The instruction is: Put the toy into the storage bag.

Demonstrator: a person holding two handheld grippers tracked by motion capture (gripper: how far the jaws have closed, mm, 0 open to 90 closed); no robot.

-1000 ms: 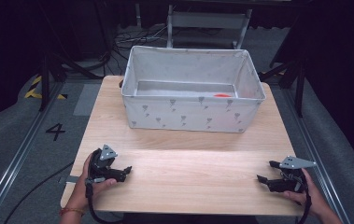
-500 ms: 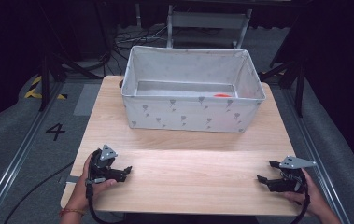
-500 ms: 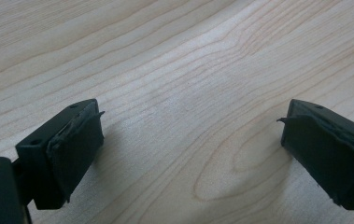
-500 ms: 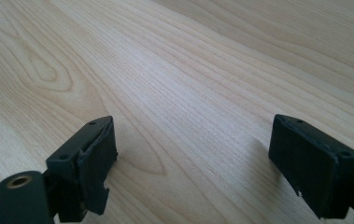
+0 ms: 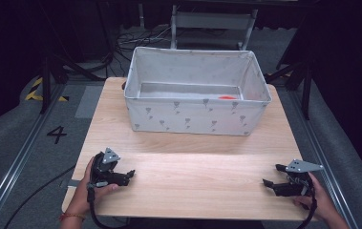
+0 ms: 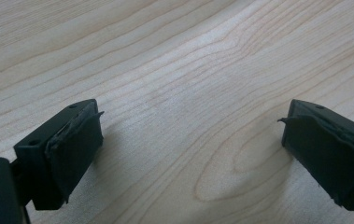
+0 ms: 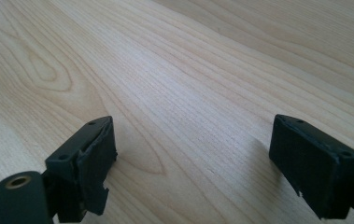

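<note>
Inside the white fabric bin with a small grey pattern (image 5: 195,117), which stands at the far edge of the light wooden worktop (image 5: 193,179), a small red-orange thing (image 5: 225,97) lies on the floor near the right wall; the front wall of the bin hides most of it, so its shape is not possible to tell. The left hand (image 5: 87,191) of the person comes in from the bottom edge of the high view and is cut off at the wrist, where a thin orange band sits. It holds the black left gripper (image 5: 130,173) with the grey three-cornered plate near the front left corner of the worktop, jaws pointing to the right, low over the wood. In the left gripper view the left gripper (image 6: 191,154) has its two jaws wide apart with bare wood grain between them and nothing is gripped. The right hand (image 5: 319,200), also cut off by the bottom edge, holds the black right gripper (image 5: 270,175) near the front right corner, jaws pointing to the left toward the other one, well apart from it. In the right gripper view the right gripper (image 7: 193,161) also has its jaws spread wide, and they are empty above the worktop.
</note>
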